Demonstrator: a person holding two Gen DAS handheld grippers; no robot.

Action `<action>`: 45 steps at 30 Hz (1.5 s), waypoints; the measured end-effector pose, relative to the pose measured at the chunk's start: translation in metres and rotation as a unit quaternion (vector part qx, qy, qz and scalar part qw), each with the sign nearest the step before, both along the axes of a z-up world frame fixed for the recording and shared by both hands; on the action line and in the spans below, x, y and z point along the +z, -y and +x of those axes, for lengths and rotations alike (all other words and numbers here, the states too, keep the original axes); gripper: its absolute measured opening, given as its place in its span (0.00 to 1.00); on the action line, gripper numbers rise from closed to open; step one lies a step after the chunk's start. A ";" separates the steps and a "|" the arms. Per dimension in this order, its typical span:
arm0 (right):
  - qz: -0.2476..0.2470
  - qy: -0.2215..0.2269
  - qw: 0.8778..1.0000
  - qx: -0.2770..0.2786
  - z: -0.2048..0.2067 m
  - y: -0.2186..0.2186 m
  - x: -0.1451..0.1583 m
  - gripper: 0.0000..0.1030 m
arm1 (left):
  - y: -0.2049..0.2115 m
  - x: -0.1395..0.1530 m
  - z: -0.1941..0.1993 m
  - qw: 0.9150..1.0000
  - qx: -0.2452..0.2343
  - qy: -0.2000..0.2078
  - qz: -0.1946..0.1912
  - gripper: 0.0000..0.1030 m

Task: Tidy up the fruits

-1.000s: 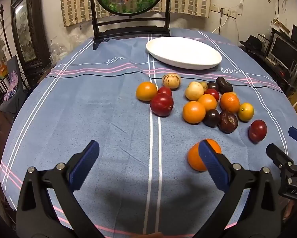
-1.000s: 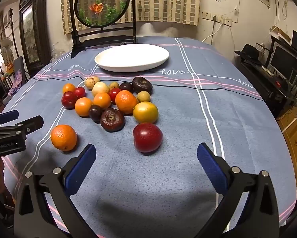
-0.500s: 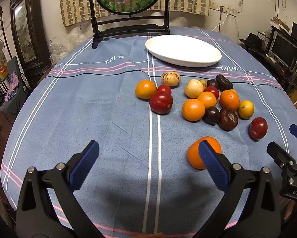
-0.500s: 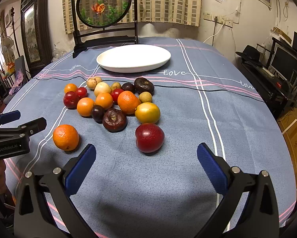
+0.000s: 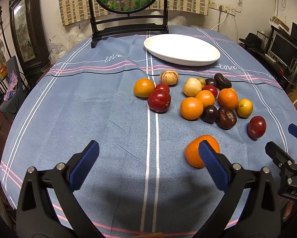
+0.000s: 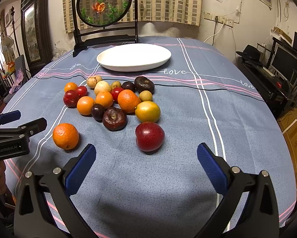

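Observation:
Several fruits lie loose on the blue tablecloth: oranges, red plums, dark fruits and pale ones. A white oval plate stands empty behind them; it also shows in the right wrist view. My left gripper is open and empty; a lone orange sits just behind its right finger. My right gripper is open and empty, low over the cloth, with a red plum just ahead between its fingers. The lone orange lies to its left.
A framed round goldfish screen stands at the table's far edge behind the plate. The left gripper shows at the left edge of the right wrist view. The table's round edge drops off on the right, with boxes and electronics beyond.
Both grippers have drifted slightly forward toward the fruits. Both stay open. No fruit has moved.

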State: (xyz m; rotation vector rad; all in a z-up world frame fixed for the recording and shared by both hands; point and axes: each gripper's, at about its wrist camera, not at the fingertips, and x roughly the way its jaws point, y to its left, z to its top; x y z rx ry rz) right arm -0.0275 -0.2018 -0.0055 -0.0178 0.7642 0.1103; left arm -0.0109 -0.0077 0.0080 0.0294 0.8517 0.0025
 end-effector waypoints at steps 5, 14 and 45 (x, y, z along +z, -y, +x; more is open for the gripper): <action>0.000 0.000 1.000 0.001 0.000 0.001 -0.001 0.99 | 0.000 0.000 0.000 1.000 -0.001 0.000 0.000 0.98; 0.000 -0.001 1.000 0.000 0.000 0.000 -0.002 0.99 | 0.001 -0.001 0.000 1.000 -0.001 0.001 0.000 0.98; 0.001 -0.004 1.000 0.001 -0.001 0.001 -0.004 0.99 | 0.005 -0.007 0.000 1.000 -0.007 -0.009 0.001 0.98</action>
